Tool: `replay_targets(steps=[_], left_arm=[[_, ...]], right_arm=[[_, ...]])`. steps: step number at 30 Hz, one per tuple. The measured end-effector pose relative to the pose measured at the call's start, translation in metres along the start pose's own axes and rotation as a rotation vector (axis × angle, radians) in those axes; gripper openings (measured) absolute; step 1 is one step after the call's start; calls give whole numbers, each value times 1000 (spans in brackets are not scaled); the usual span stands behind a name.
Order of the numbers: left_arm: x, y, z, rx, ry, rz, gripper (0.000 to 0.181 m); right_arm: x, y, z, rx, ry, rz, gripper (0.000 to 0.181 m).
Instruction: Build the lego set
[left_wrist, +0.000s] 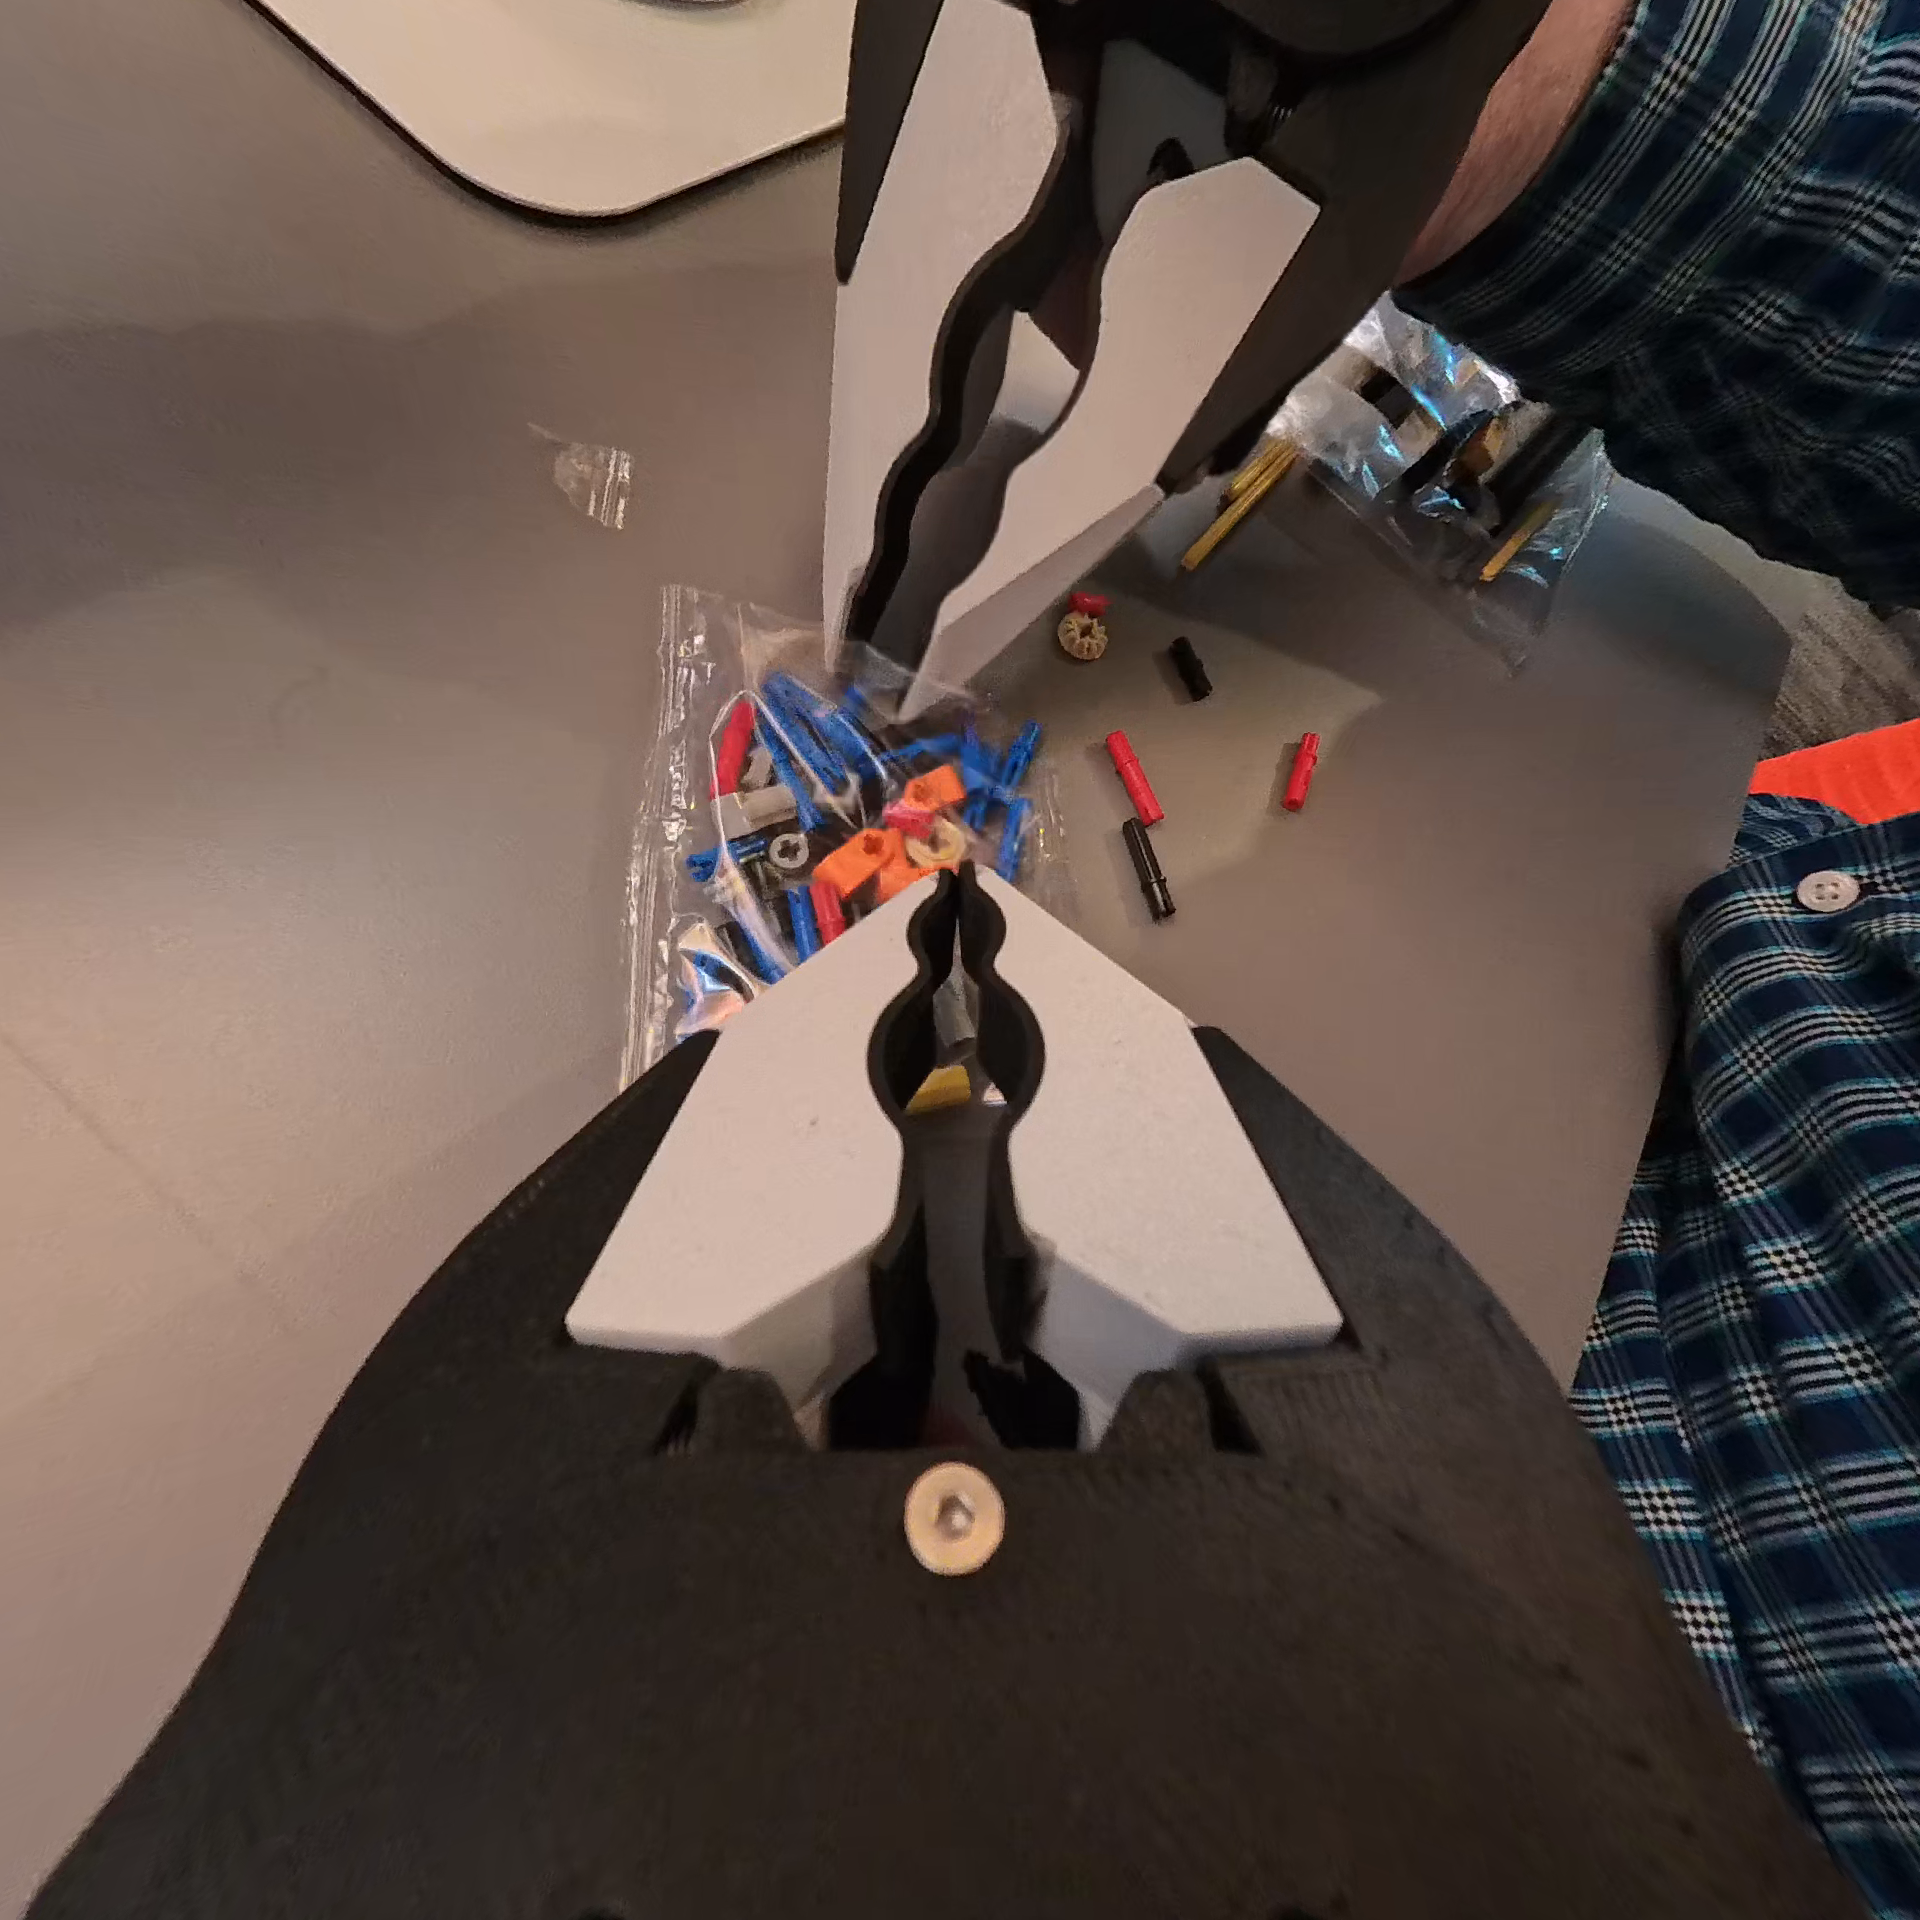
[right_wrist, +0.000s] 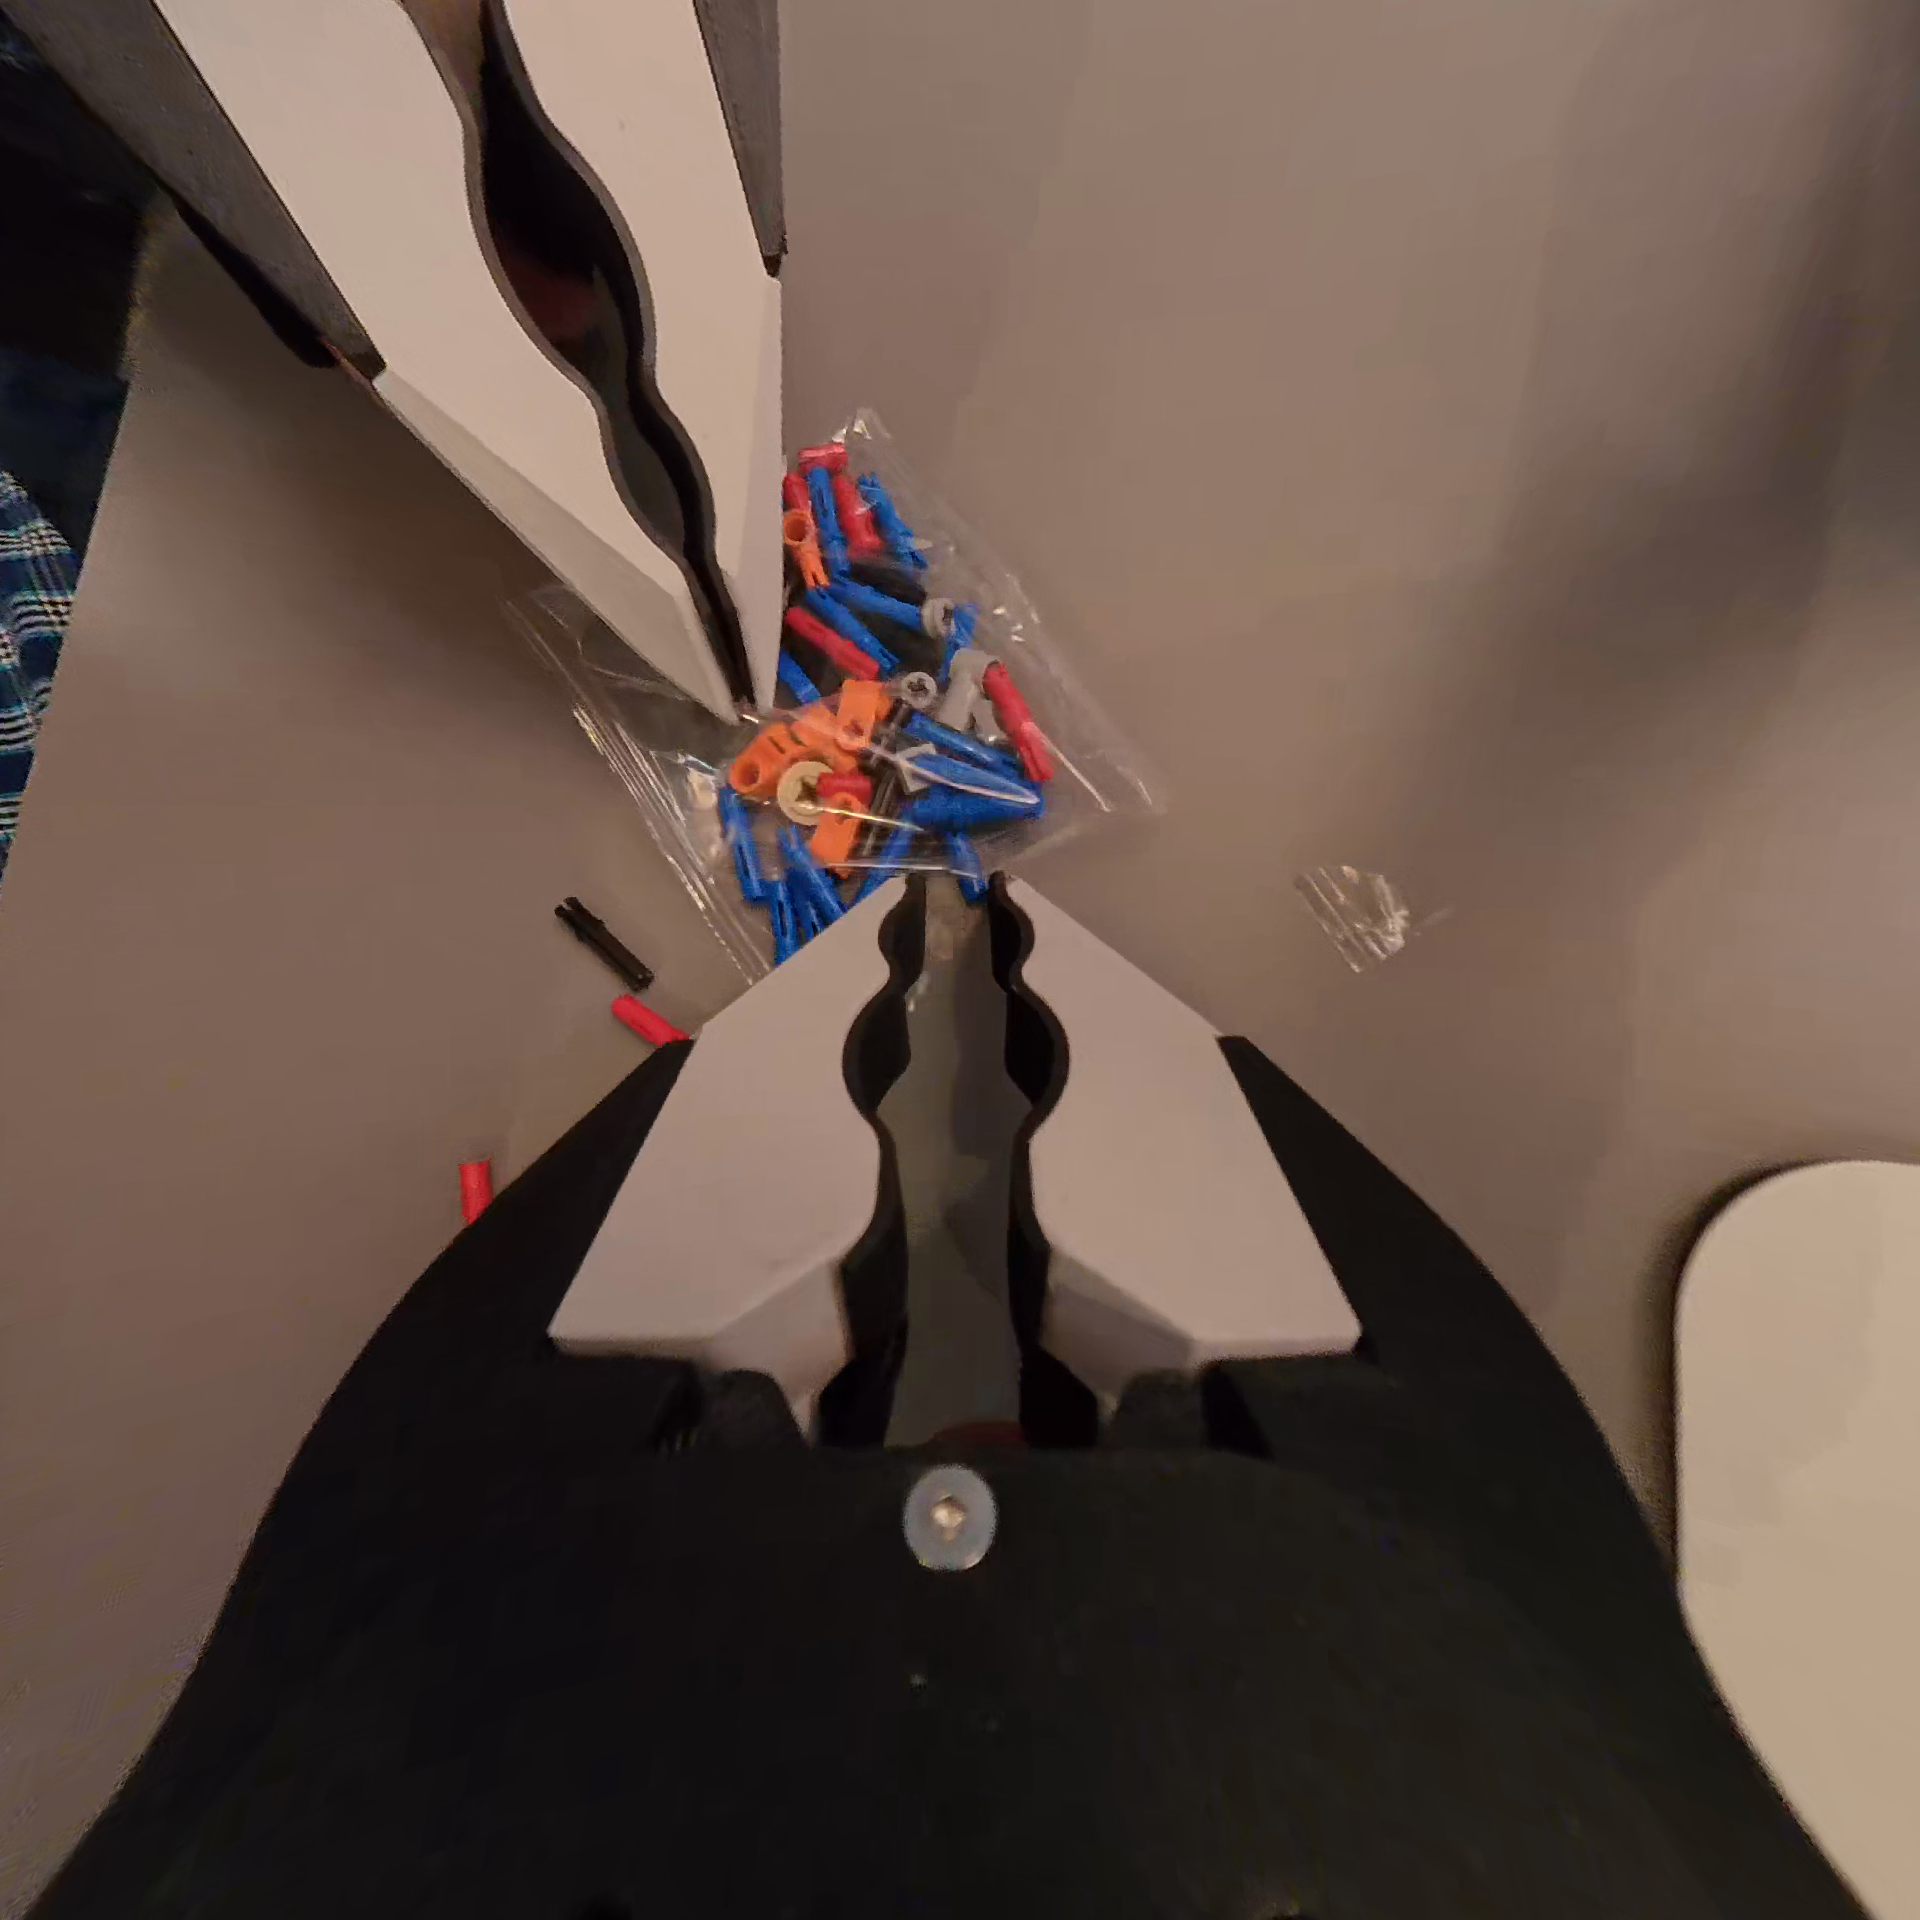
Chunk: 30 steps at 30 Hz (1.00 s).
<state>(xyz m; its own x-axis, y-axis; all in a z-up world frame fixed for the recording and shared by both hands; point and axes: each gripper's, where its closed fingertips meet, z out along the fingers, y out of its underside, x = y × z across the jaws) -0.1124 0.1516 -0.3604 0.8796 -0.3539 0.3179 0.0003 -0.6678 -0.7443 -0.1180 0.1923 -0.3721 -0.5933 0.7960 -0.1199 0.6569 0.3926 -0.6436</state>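
A clear plastic bag (left_wrist: 831, 810) of small lego pieces, mostly blue pins with some orange, red and grey parts, lies on the grey table; it also shows in the right wrist view (right_wrist: 883, 727). My left gripper (left_wrist: 956, 876) is shut, its tips pinching the bag's near edge; the right wrist view shows it (right_wrist: 743, 712) coming in from the upper left. My right gripper (right_wrist: 951, 883) is narrowly open, with a corner of the bag between its tips. In the left wrist view it (left_wrist: 883, 681) reaches down from above onto the bag's far edge.
Loose red pins (left_wrist: 1132, 774), black pins (left_wrist: 1148, 868) and a tan gear (left_wrist: 1086, 636) lie right of the bag. A second bag (left_wrist: 1434, 447) with yellow axles lies farther right. A torn plastic scrap (left_wrist: 592, 478) and a white board (left_wrist: 582, 104) lie beyond. A person's plaid shirt (left_wrist: 1818, 1143) is at the table's edge. The left gripper's tips are roughly 5 cm from the right gripper's. From my right tips it is roughly 6 cm to the torn plastic scrap (left_wrist: 592, 478); from my left, 12 cm. It is also in sight in the right wrist view (right_wrist: 1358, 909).
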Motion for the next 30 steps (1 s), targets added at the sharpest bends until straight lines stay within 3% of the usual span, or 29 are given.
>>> replay_targets(steps=[1, 8, 13, 19, 30], left_arm=[[0, 0, 0, -1, 0, 0, 0], [0, 0, 0, 0, 0, 0, 0], [0, 0, 0, -4, 1, 3, 0], [1, 1, 1, -8, -1, 6, 0], [2, 1, 2, -9, 3, 4, 0]], right_arm=[[-2, -1, 1, 4, -8, 0, 10], [3, 5, -29, 16, 58, 16, 14], [-7, 33, -51, -49, 60, 30, 18], [-25, 47, -36, -115, 65, -33, 21], [-25, 40, -31, -66, 65, -18, 9]])
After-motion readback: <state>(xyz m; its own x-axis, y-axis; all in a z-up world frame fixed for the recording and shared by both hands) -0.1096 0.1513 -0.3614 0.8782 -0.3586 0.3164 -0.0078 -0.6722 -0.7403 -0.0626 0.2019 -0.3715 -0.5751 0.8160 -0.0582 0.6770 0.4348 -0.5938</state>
